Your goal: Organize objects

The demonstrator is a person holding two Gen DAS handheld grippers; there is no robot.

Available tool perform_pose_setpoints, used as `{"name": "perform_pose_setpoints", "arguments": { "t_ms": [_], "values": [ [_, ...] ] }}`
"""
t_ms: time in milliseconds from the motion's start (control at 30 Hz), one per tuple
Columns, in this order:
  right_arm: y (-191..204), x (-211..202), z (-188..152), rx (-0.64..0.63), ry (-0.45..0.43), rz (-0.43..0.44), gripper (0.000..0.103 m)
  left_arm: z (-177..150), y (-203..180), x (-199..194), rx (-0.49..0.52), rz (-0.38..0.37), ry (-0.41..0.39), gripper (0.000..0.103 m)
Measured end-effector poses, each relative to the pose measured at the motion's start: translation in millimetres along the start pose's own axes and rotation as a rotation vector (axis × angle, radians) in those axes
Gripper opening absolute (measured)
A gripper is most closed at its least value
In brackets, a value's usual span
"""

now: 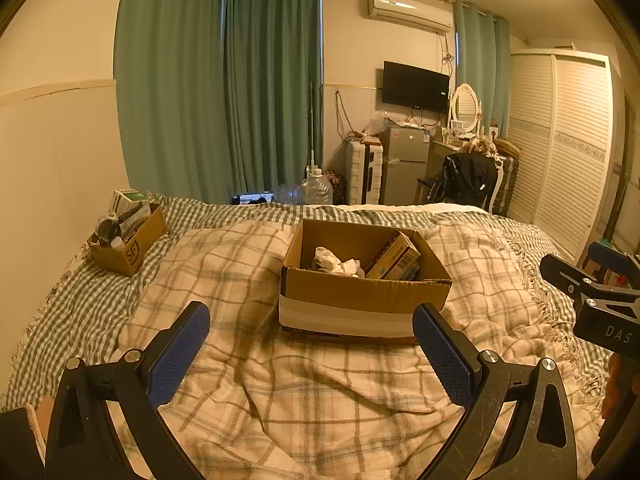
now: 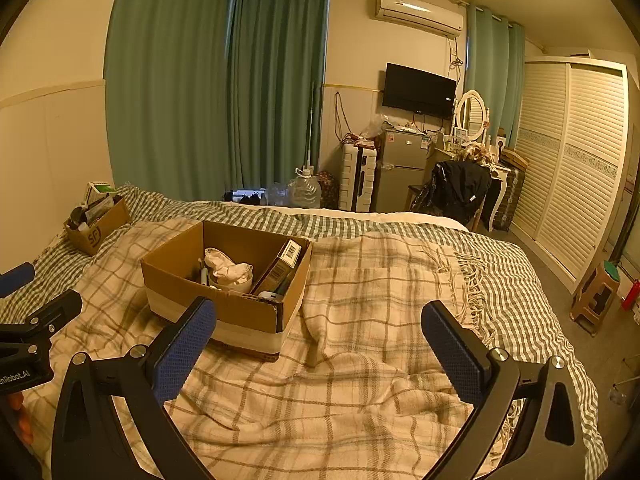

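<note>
Left gripper (image 1: 311, 344) and right gripper (image 2: 319, 342) spread, empty, above plaid blanket (image 1: 224, 280); cardboard box (image 1: 360, 292) ahead, smaller SF box (image 1: 128, 248) beside wall.

Both cameras look forward along their own fingers, low over the bed (image 1: 224, 264) and toward the far wall with the TV (image 1: 415, 87). The left view faces the box (image 1: 362, 280) almost straight and near. The right view stands further right, so the box (image 2: 228, 276) lies to its left. Both share the bed, box, curtains (image 2: 216, 80) and wardrobe (image 2: 576, 160). Each view catches the other gripper at its edge.
</note>
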State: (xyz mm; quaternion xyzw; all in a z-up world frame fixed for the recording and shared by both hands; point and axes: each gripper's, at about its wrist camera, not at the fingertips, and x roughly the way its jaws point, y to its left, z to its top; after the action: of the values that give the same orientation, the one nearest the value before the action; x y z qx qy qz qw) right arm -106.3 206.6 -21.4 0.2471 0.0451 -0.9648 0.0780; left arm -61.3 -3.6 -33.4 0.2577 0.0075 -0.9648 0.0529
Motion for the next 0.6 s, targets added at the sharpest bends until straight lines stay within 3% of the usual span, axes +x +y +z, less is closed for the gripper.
{"name": "perform_pose_setpoints", "arguments": {
  "t_ms": [600],
  "values": [
    [0.7, 0.6, -2.1, -0.007, 0.008, 0.009, 0.103, -1.1, 2.3, 0.1, -0.015, 0.002, 0.012, 0.103]
  ]
}}
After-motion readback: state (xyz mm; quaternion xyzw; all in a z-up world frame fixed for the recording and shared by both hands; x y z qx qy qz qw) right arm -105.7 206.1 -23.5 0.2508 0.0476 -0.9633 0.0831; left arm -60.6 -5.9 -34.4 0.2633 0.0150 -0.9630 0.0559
